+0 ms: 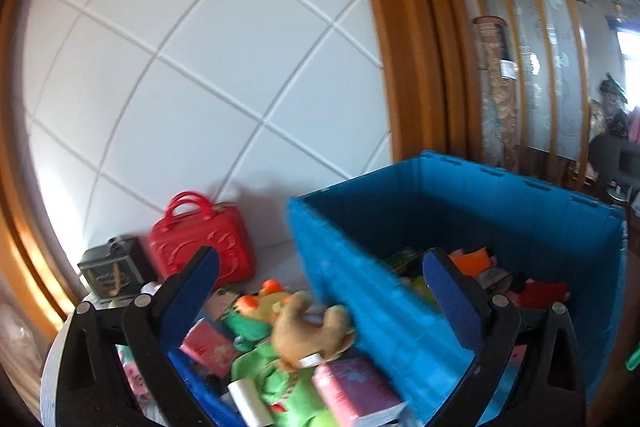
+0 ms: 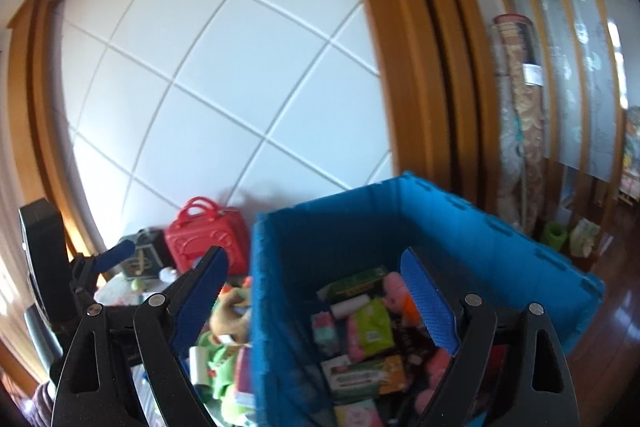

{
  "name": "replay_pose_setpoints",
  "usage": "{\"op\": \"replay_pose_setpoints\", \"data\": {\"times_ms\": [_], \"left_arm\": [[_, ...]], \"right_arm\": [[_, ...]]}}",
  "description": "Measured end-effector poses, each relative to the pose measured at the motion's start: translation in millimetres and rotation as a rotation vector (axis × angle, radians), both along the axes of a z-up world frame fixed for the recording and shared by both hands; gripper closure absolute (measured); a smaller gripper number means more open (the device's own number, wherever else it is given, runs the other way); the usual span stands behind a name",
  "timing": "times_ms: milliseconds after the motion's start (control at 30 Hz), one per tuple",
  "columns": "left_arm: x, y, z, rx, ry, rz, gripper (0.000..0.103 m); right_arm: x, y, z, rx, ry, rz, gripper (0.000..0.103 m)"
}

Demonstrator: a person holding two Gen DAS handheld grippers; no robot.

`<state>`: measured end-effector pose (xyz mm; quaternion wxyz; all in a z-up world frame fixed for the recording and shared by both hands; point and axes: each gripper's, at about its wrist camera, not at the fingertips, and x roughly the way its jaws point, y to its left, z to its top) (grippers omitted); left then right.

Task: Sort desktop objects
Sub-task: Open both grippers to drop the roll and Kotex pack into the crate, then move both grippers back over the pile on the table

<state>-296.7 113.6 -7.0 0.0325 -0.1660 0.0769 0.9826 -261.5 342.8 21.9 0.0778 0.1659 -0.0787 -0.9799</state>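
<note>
My left gripper is open and holds nothing. It hangs over a heap of toys beside the blue bin. Below it lie a tan plush toy, a green plush frog with orange eyes and two pink boxes. My right gripper is open and empty too. It straddles the left wall of the blue bin, which holds several packets and soft toys. One blue pad of the left gripper shows at the far left of the right wrist view.
A red toy case and a small black box stand against the white panelled wall. A wooden frame and patterned rolls rise behind the bin. Wooden floor lies to the right.
</note>
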Motion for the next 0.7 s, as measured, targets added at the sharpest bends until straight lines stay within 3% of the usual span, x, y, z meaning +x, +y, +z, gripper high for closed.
{"op": "replay_pose_setpoints", "data": {"times_ms": [233, 400, 500, 700], "left_arm": [[19.0, -121.1, -46.5, -0.049, -0.003, 0.220, 0.000], [23.7, -222.3, -101.5, -0.111, -0.088, 0.335, 0.000], [26.2, -286.2, -137.3, -0.141, -0.154, 0.361, 0.000], [12.8, -381.5, -193.9, -0.195, -0.289, 0.251, 0.000]], "right_arm": [[-28.9, -100.6, -26.6, 0.047, -0.033, 0.197, 0.013], [-55.5, -200.3, -69.2, 0.088, -0.104, 0.360, 0.013], [-67.5, -255.7, -96.5, 0.093, -0.144, 0.446, 0.013], [-97.9, -335.6, -161.9, 0.102, -0.304, 0.535, 0.013]]}}
